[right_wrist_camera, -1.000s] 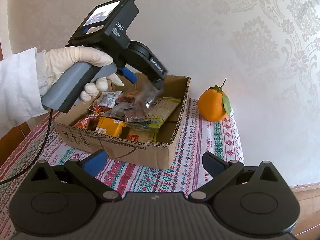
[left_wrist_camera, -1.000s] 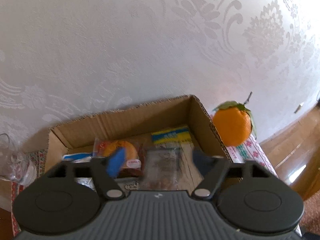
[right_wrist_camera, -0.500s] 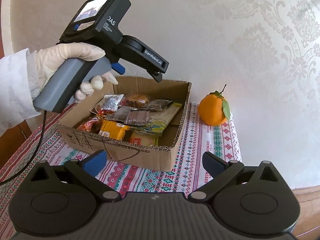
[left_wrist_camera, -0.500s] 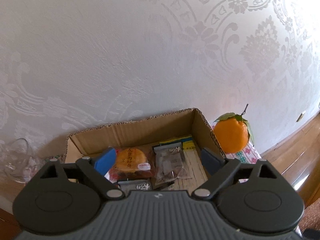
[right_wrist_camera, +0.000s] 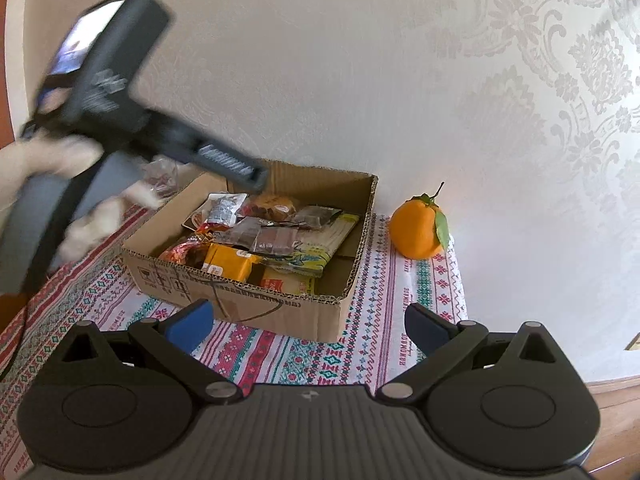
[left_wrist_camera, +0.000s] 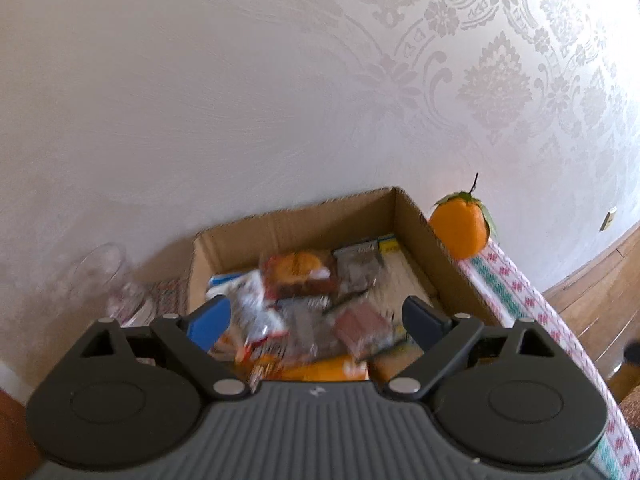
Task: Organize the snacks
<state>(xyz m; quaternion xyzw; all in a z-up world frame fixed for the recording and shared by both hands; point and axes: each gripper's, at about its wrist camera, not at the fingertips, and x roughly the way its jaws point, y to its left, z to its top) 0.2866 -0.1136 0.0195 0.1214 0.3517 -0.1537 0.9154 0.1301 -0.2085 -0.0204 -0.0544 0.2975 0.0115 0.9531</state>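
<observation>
**On a patterned tablecloth, a box of snacks waits between two open grippers**

Nearest the onlooker, the right gripper (right_wrist_camera: 308,326) hangs over the bare tablecloth (right_wrist_camera: 256,344) with its jaws spread wide and nothing between them. Just beyond it sits the cardboard box (right_wrist_camera: 256,304), its long sides running away toward the wall, its near short wall facing this gripper. Inside, the snack packets (right_wrist_camera: 276,240) lie flat in a loose overlapping pile; an orange packet (right_wrist_camera: 228,262) rests against the near wall, and a long yellow-green packet (right_wrist_camera: 324,244) lies lengthwise along the box, pointing to the far right corner.

From the left, the left gripper (left_wrist_camera: 316,320), gripped by a gloved hand (right_wrist_camera: 80,184), tilts down over the box's left side. Its jaws have just been opening and stand wide, holding nothing; the packets lie below them, not pinched. It looks the closer tool to the pile, though blur hides finer detail.

Farthest back, an orange (right_wrist_camera: 418,230) stands on the cloth to the right of the box, apart from it, near the wall.
</observation>
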